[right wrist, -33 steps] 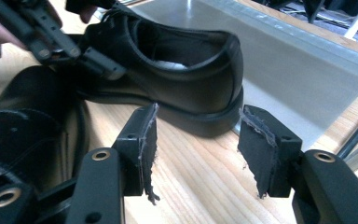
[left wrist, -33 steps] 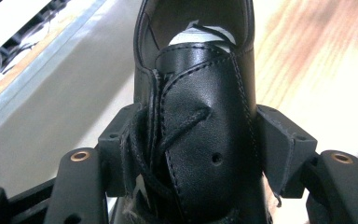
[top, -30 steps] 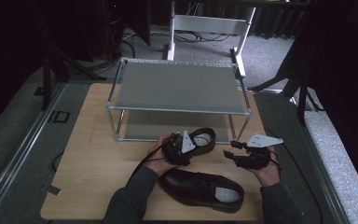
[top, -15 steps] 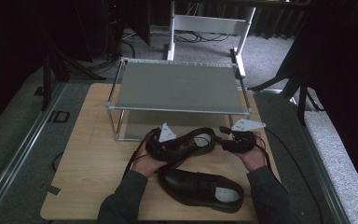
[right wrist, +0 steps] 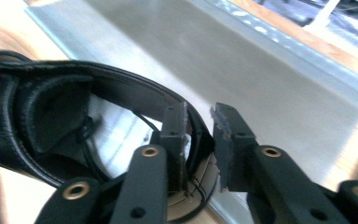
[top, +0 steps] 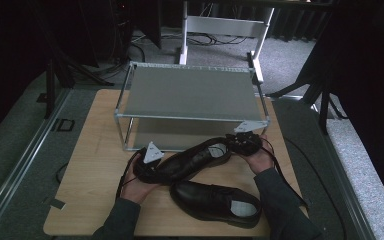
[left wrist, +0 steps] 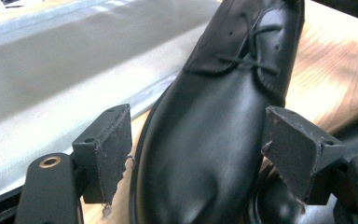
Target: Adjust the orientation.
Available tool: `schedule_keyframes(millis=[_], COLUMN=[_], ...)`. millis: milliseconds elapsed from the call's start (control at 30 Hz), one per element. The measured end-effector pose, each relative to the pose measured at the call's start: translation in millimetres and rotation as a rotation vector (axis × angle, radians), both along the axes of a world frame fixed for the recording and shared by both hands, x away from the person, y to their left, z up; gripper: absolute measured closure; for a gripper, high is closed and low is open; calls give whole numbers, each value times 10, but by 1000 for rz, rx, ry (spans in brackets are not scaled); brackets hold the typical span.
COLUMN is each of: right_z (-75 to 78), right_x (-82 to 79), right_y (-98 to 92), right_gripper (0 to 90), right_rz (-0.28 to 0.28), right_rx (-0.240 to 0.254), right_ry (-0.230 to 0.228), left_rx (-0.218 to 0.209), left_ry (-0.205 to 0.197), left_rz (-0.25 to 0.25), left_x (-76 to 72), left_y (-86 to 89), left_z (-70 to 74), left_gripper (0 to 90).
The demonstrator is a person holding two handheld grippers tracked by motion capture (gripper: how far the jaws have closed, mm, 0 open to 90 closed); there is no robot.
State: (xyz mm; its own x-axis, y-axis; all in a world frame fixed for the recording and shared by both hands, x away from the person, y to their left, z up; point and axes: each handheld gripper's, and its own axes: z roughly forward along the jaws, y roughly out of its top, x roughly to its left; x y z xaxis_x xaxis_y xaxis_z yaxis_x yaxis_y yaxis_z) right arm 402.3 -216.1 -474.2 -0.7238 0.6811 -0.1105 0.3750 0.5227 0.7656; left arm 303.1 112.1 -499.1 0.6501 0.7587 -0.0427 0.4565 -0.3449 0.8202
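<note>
At the table's near edge, toward six o'clock, one black shoe [top: 215, 202] lies flat on the wooden table [top: 92, 165]. Just beyond it, a second shoe [top: 192, 159] is carried between two hands: the left gripper [top: 147, 170], at eight o'clock, has its jaws spread wide around the toe, touching or not is unclear; the right gripper [top: 241, 144], at three o'clock, pinches the heel collar. Supporting both ends likely keeps it level for the two-tier metal rack [top: 190, 92] at twelve o'clock.
</note>
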Motion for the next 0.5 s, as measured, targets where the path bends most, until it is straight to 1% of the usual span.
schedule_keyframes(millis=[33, 67, 133, 167, 200, 300, 333, 367, 400, 500], right_z=[4, 6, 11, 16, 23, 44, 44, 49, 57, 68], right_x=[-30, -53, -75, -104, -179, -301, -301, -344, -429, -627], right_y=[4, -2, -19, -44, -109, -234, -234, -285, -386, -557], right_gripper=[769, 776, 780, 781, 784, 796, 796, 797, 797, 794], right_rz=[-5, -9, -14, -22, -50, -98, -98, -118, -147, -187], right_rx=[-18, -27, -29, -28, -35, -62, -62, -57, -47, -44], right_ry=[-13, -17, -14, -5, -6, -5, -5, 4, 28, 50], left_rx=[-3, -4, -3, -4, -6, -11, -11, -13, -7, -5], left_ry=[2, 4, 7, 10, 13, 29, 29, 38, 42, 51], left_rz=[3, 5, 6, 12, 16, 30, 30, 33, 33, 32], left_x=[-13, -27, -42, -66, -71, -65, -65, -62, -63, -71], left_y=[10, 21, 31, 55, 69, 99, 99, 102, 99, 80], left_z=[-11, -19, -27, -43, -53, -96, -96, -124, -136, -171], left_gripper=[249, 257, 262, 262, 262, 264, 264, 264, 264, 264])
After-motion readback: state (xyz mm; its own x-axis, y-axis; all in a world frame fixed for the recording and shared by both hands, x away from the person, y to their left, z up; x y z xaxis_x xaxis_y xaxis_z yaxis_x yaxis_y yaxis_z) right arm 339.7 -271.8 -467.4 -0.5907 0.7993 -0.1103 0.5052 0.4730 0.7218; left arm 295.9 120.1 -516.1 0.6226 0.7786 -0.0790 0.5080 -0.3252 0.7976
